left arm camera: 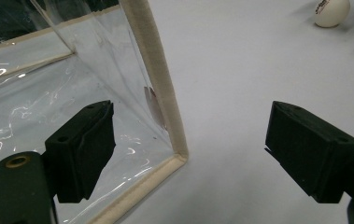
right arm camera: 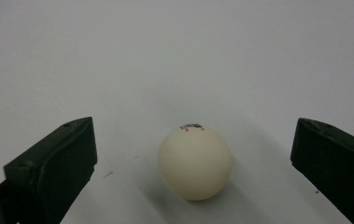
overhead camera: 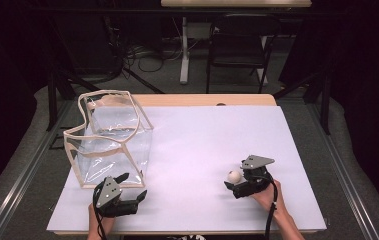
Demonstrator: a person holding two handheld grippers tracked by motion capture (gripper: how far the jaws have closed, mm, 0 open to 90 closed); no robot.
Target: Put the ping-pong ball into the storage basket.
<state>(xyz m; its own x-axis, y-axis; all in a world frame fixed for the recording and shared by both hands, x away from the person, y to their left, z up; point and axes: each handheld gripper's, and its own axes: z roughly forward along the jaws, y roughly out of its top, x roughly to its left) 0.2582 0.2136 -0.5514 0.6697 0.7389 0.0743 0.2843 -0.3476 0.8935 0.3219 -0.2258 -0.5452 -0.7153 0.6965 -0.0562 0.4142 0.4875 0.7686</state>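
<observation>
Item: cream ping-pong ball (right arm camera: 194,162), resting on the white table sheet (overhead camera: 202,145), lying between and slightly ahead of the wide-spread jaws of the right gripper (overhead camera: 238,186), touching neither; small printed mark facing up.

Risk, as judged: rolling away if one jaw is arriving first and nudging it sideways, the ball being light, round and on a smooth sheet; squirting forward out of the gap if closing ahead of its widest part; slipping upward if pinching too high on the curve.

Right gripper: lying low and near-level to the sheet, pointing toward the ball, jaws spread far wider than the ball; held by the right hand (overhead camera: 272,199), forearm coming in behind it, cable trailing back.

Left gripper (overhead camera: 133,188): jaws likewise spread apart, holding nothing, hovering just before the near corner of the clear plastic bag with cream fabric trim (overhead camera: 109,137); trim edge (left arm camera: 158,74) standing between the jaws, one jaw overlapping the clear wall, contact not determinable. Risk there: bumping the corner and shifting or collapsing the soft-walled bag.
</observation>
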